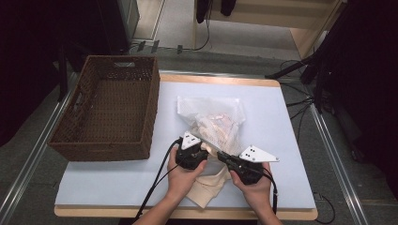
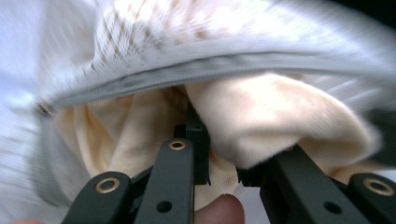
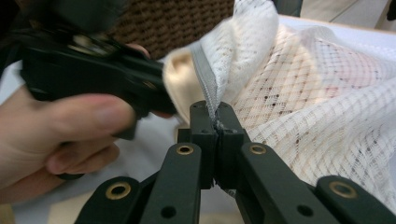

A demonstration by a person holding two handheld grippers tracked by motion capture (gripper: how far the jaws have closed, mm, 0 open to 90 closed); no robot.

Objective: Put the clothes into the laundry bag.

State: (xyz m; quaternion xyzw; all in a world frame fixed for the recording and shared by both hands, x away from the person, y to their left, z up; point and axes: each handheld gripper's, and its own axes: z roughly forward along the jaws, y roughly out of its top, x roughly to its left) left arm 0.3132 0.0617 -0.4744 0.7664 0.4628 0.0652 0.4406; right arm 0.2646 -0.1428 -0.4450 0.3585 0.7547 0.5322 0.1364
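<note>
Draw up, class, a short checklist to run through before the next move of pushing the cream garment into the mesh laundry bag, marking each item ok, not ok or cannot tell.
1. Right tool clamped on the zipper edge of the mesh bag: ok.
2. Left tool gripping the cream garment: ok, fabric sits between its jaws.
3. Bag mouth held open: ok, the garment enters under the zipper edge.
4. Garment fully inside: not ok, much of it lies outside on the table.
5. Room left in the bag: cannot tell.
6. Wicker basket out of the way: ok, it stands to the left.
</note>
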